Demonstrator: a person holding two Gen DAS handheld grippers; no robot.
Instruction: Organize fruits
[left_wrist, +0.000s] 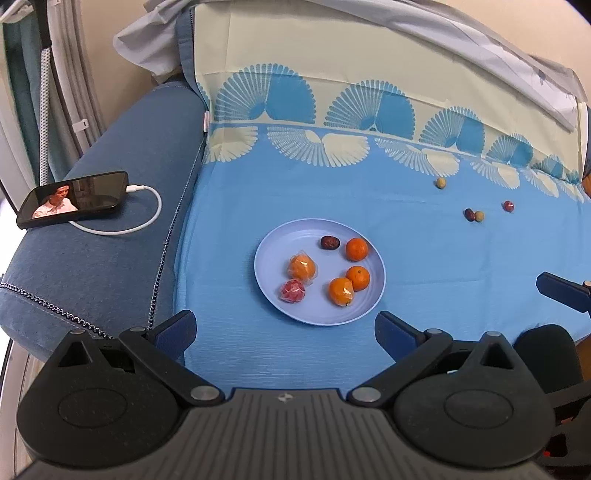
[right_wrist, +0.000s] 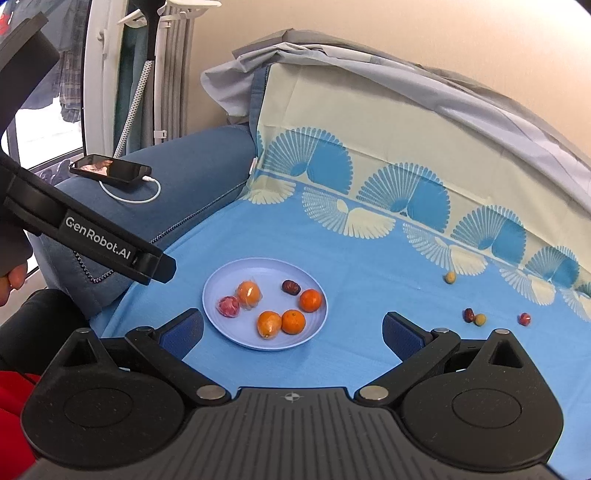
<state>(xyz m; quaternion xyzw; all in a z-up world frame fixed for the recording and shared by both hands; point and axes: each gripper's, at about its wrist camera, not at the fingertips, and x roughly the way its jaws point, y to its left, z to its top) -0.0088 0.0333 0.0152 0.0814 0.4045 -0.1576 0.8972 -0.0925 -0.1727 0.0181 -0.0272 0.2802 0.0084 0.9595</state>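
A pale blue plate (left_wrist: 280, 306) (right_wrist: 229, 332) lies on the blue cloth. It holds several oranges (left_wrist: 357, 249) (right_wrist: 310, 300), two of them wrapped in plastic, a wrapped red fruit (left_wrist: 292, 290) (right_wrist: 229, 306) and a dark date (left_wrist: 329, 242) (right_wrist: 291, 287). Loose on the cloth to the right lie a date (left_wrist: 469, 214) (right_wrist: 468, 315), two yellowish fruits (left_wrist: 440, 182) (right_wrist: 449, 277) and a red one (left_wrist: 508, 206) (right_wrist: 524, 318). My left gripper (left_wrist: 285, 330) is open and empty just short of the plate. My right gripper (right_wrist: 292, 330) is open and empty over the plate's near edge.
A phone (left_wrist: 72, 199) (right_wrist: 110, 169) on a white charging cable lies on the blue sofa arm at the left. A patterned cloth covers the backrest behind. The left gripper's body (right_wrist: 92, 236) crosses the right wrist view at the left.
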